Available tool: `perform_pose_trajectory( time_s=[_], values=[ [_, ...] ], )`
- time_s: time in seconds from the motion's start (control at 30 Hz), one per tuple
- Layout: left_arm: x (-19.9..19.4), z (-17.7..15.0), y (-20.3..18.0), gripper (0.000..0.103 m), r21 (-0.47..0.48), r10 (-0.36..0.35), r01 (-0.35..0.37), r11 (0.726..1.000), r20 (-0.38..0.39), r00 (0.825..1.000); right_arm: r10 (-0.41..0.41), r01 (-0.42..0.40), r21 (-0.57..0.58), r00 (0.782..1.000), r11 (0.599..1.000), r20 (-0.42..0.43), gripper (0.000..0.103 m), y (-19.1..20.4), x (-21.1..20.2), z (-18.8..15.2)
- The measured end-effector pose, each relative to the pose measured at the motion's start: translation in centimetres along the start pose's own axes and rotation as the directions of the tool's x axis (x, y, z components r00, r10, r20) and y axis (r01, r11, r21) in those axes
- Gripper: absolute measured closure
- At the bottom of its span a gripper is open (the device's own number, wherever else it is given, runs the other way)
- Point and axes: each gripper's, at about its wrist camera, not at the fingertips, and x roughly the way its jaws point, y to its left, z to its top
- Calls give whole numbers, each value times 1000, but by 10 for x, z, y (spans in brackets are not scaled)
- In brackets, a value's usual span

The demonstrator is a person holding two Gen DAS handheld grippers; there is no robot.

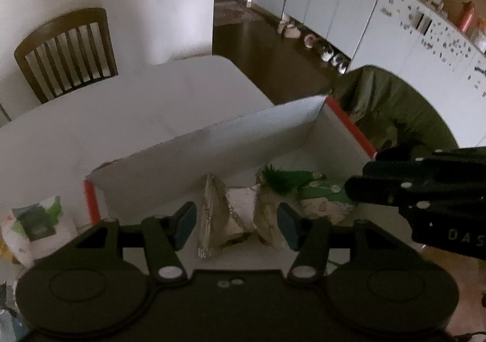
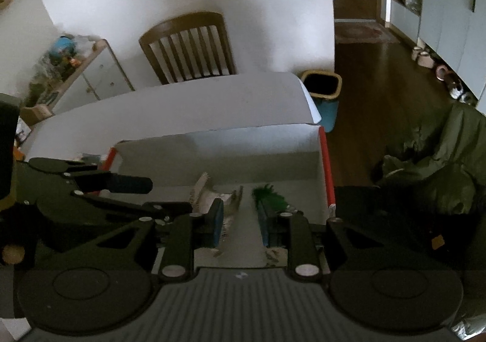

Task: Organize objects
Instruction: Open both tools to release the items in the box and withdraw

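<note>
Left gripper [image 1: 237, 226] hovers open above boxed packets [image 1: 234, 214].

Dim, soft indoor light; dark foreground, strong fisheye bending, slight blur toward edges.

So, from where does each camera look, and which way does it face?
Left wrist: sits on the left gripper, faces down into the white box; its own jaws stand open over the clear packets, and the right gripper shows.
Right wrist: sits on the right gripper, faces down into the same box; the left gripper shows.
Shared: box, packets, green item, wooden chair, table.
</note>
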Motion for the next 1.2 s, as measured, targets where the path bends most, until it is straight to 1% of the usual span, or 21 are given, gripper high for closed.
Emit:
perform_pose_trajectory(
  time_s=[0.1,0.27,0.43,0.5,0.67,0.73,0.77,0.8,0.87,0.93,1.07,1.2],
  values=[
    [-18,-4,1,44,-9,-8,8,1000,30,1000,12,-12,-13,1000,1000,20,80,5,-13,-2],
    [-42,-14,0,44,-23,3,-2,1000,71,997,36,-34,-38,998,999,57,80,17,-34,-6],
    [-68,-30,6,42,-54,16,-10,998,105,994,58,-53,-55,994,997,89,79,30,-51,-14],
    [-77,-36,8,41,-55,15,-8,998,122,992,56,-49,-73,993,996,105,79,37,-56,-18],
    [-100,-53,20,38,-65,23,-13,998,157,987,82,-70,-89,988,994,129,79,53,-71,-25],
    [-108,-59,27,36,-71,29,-17,997,170,985,97,-85,-89,985,992,142,72,61,-75,-27],
    [-113,-63,31,33,-76,36,-23,997,178,983,100,-87,-86,984,992,151,67,65,-77,-28],
    [-117,-66,36,31,-82,44,-29,996,184,982,100,-87,-88,982,992,160,58,69,-80,-30],
    [-127,-74,47,31,-92,46,-28,995,196,980,100,-83,-99,978,992,181,51,81,-83,-32],
    [-134,-80,57,30,-104,59,-38,994,202,978,101,-82,-106,977,991,187,51,91,-85,-33],
    [-150,-92,75,25,-109,92,-68,992,230,969,102,-82,-110,976,990,190,49,115,-85,-38],
    [-166,-106,93,16,-97,107,-84,992,256,961,109,-93,-94,976,991,187,46,136,-83,-43]
  ],
)
